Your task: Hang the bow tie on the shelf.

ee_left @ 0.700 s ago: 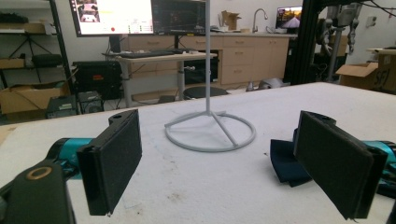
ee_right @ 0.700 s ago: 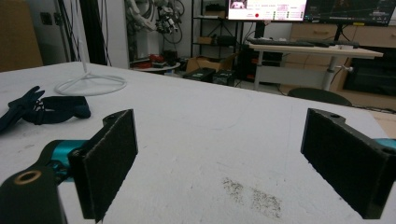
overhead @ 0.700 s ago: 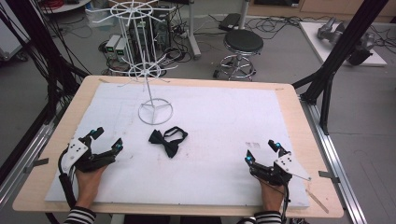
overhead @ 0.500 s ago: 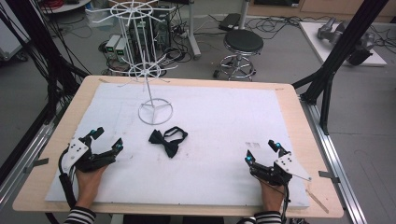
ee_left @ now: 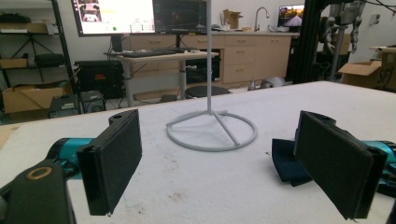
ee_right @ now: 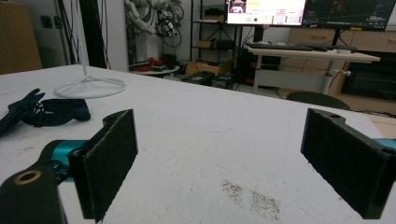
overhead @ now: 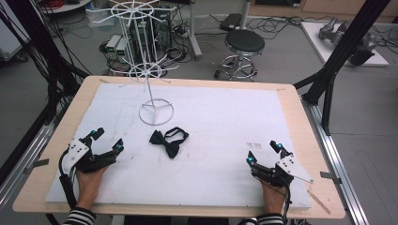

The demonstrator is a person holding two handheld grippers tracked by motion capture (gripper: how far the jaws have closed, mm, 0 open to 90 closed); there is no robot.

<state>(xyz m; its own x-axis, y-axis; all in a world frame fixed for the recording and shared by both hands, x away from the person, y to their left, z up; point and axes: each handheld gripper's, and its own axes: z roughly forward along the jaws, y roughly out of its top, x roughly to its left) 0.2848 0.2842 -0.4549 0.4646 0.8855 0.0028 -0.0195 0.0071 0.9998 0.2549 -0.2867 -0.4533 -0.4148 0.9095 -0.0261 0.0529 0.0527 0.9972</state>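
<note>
A dark bow tie (overhead: 168, 141) lies flat on the white mat, just in front of the round base of a white wire display stand (overhead: 156, 111). My left gripper (overhead: 108, 140) rests on the mat at the front left, open, with nothing between its jaws. In the left gripper view the stand's base (ee_left: 212, 132) is straight ahead and an edge of the bow tie (ee_left: 285, 160) peeks out beside the right jaw. My right gripper (overhead: 264, 153) rests at the front right, open and holding nothing. The right gripper view shows the bow tie (ee_right: 44, 112) far off to the left.
The white mat (overhead: 225, 122) covers a wooden table (overhead: 300, 117). A small dark smudge (overhead: 254, 145) marks the mat ahead of the right gripper. A wooden stick (overhead: 320, 202) lies at the front right corner. A stool (overhead: 243, 47) stands beyond the far edge.
</note>
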